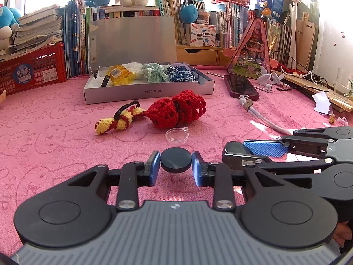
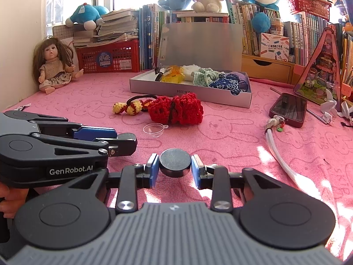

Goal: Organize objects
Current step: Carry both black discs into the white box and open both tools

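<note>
My left gripper (image 1: 175,163) is shut on a black round disc (image 1: 175,159), held low over the pink cloth. My right gripper (image 2: 175,163) is shut on a second dark round disc (image 2: 175,161); it shows from the side in the left wrist view (image 1: 237,150). The left gripper shows at the left of the right wrist view (image 2: 125,140). Ahead lie a red crocheted piece (image 1: 176,110) (image 2: 175,110), a yellow-and-red crocheted hair tie (image 1: 120,119) (image 2: 130,107) and a clear plastic half-shell (image 1: 177,135) (image 2: 154,129). Behind them is an open grey box (image 1: 150,92) (image 2: 189,92) holding fabric items.
A dark phone (image 1: 241,86) (image 2: 289,109) and a white tube (image 1: 262,117) (image 2: 278,148) lie to the right. A doll (image 2: 54,66) sits far left. A red crate (image 1: 33,68), books and a triangular pink toy house (image 1: 253,50) line the back.
</note>
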`<state>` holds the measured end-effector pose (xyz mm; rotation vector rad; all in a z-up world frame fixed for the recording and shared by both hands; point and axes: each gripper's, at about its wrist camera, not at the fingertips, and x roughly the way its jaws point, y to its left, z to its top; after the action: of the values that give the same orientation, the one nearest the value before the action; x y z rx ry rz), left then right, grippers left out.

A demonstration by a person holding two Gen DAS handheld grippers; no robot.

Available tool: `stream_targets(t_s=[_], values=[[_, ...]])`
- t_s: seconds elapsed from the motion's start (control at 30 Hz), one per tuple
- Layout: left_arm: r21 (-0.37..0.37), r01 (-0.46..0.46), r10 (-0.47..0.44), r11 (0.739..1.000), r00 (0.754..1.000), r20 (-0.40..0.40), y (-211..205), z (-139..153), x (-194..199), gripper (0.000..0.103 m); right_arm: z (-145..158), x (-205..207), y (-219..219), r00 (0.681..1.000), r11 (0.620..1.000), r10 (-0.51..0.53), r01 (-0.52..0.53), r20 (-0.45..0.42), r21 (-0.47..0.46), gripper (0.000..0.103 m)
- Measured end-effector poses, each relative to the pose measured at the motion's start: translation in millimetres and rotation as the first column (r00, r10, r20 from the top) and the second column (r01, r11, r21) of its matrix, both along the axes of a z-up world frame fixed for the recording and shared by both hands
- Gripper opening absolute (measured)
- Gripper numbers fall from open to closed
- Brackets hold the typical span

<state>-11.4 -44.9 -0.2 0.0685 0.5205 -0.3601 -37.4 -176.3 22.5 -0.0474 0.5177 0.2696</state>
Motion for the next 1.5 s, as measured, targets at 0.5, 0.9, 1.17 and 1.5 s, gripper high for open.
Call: stream_targets(t_s=[0.5, 0.9, 1.17, 1.5], values=[[-0.013, -0.077, 0.077, 0.997, 0.997, 0.027, 11, 22, 29, 0.037, 25, 26, -15, 0.997, 0.998, -0.062, 0.060, 0.043, 0.034, 0.036], [-0.050, -0.100, 0.102, 0.994, 0.993, 0.055, 22, 47, 71, 0.037, 48, 67, -21, 0.997, 0.994, -0.076, 0.073, 0.027, 0.083, 0.036], [-0.049, -0.122, 0.126, 0.991, 0.989, 0.082, 27, 69, 111, 0.037, 66, 119, -36, 0.993, 0.978, -0.110, 0.116, -0.040, 0.172, 0.036], [0.006, -0.180, 0.180, 0.984, 0.983, 0.044, 29, 75, 181, 0.037, 64, 190, -37, 0.983, 0.970, -0.118, 0.144, -0.138, 0.194, 0.036]])
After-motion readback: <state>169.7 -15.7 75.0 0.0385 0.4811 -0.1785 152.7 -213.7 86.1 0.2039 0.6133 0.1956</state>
